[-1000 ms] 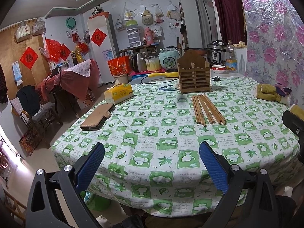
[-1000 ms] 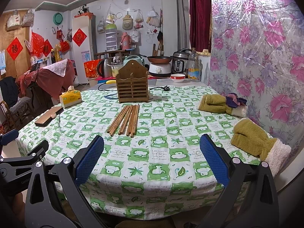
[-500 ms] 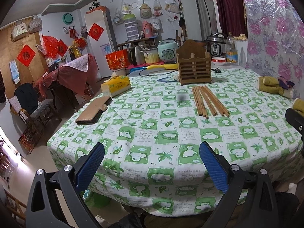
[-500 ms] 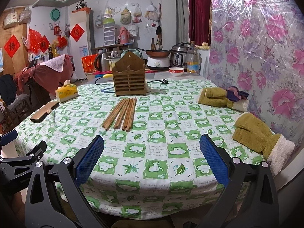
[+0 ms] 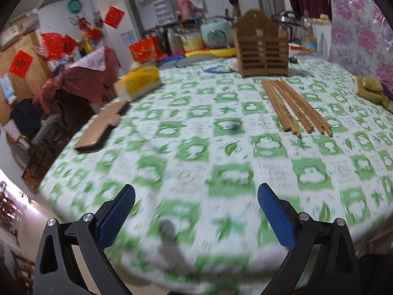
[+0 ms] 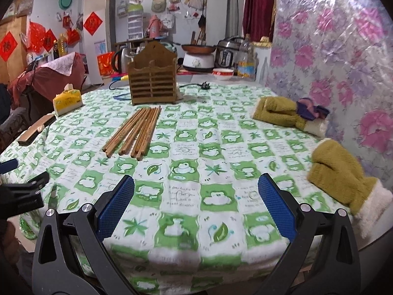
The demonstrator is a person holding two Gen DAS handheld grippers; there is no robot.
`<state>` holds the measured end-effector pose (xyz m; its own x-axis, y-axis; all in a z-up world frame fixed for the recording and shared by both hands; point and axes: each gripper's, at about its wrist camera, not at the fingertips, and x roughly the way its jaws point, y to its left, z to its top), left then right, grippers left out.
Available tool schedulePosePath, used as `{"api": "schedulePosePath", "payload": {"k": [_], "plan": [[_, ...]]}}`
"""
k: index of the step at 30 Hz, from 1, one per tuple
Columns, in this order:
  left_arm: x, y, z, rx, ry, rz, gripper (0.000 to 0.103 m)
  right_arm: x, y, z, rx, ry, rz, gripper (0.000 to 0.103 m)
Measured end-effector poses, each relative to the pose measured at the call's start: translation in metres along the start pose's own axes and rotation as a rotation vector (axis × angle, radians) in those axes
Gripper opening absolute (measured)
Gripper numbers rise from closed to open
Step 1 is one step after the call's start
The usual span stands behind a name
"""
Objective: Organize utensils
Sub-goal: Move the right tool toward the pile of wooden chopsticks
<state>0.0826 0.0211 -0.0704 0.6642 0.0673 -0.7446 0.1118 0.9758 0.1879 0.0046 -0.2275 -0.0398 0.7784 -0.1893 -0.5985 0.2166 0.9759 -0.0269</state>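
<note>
Chopsticks (image 6: 133, 131) flat on tablecloth (image 6: 216, 147), well beyond both spread, empty jaws.

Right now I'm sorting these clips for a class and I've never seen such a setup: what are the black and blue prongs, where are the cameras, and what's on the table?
There is no robot here. A person holds a hand tool in each hand, each with a two-fingered gripper and a wide-angle camera looking forward along its fingers. One picture comes from the left gripper, the other from the right gripper; the blue pads are the fingertips. Both are open and hold nothing.

On the green-and-white tablecloth lies a bundle of wooden chopsticks, and behind them stands a slatted wooden holder. There are also a yellow tissue pack, a flat brown case near the left edge and olive mittens on the right. The left view is blurred.
</note>
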Motion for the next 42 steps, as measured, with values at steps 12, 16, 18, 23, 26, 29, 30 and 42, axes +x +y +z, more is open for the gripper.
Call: {"api": "schedulePosePath", "payload": {"k": [12,16,18,23,26,29,30,42], "plan": [[0.062,-0.05,0.054,0.164,0.097,-0.111,0.098,0.038,-0.013,0.018,0.043,0.047,0.029,0.097],[0.072,-0.058,0.066,0.185,0.12,-0.149,0.098,0.047,-0.015,0.022,0.044,0.064,0.042,0.097],[0.076,-0.064,0.07,0.203,0.124,-0.163,0.098,0.052,-0.014,0.024,0.048,0.076,0.048,0.097],[0.081,-0.067,0.077,0.238,0.123,-0.164,0.098,0.06,-0.013,0.031,0.055,0.083,0.056,0.097],[0.09,-0.055,0.083,0.235,0.111,-0.082,0.098,0.068,-0.007,0.033,0.038,0.105,0.064,0.097],[0.1,-0.036,0.085,0.193,0.122,-0.026,0.098,0.074,0.001,0.033,0.018,0.128,0.079,0.097],[0.101,-0.029,0.084,0.167,0.138,-0.05,0.098,0.077,0.005,0.033,0.006,0.142,0.083,0.097],[0.108,-0.019,0.086,0.106,0.171,-0.108,0.098,0.102,0.04,0.033,-0.13,0.268,0.086,0.097]]}}
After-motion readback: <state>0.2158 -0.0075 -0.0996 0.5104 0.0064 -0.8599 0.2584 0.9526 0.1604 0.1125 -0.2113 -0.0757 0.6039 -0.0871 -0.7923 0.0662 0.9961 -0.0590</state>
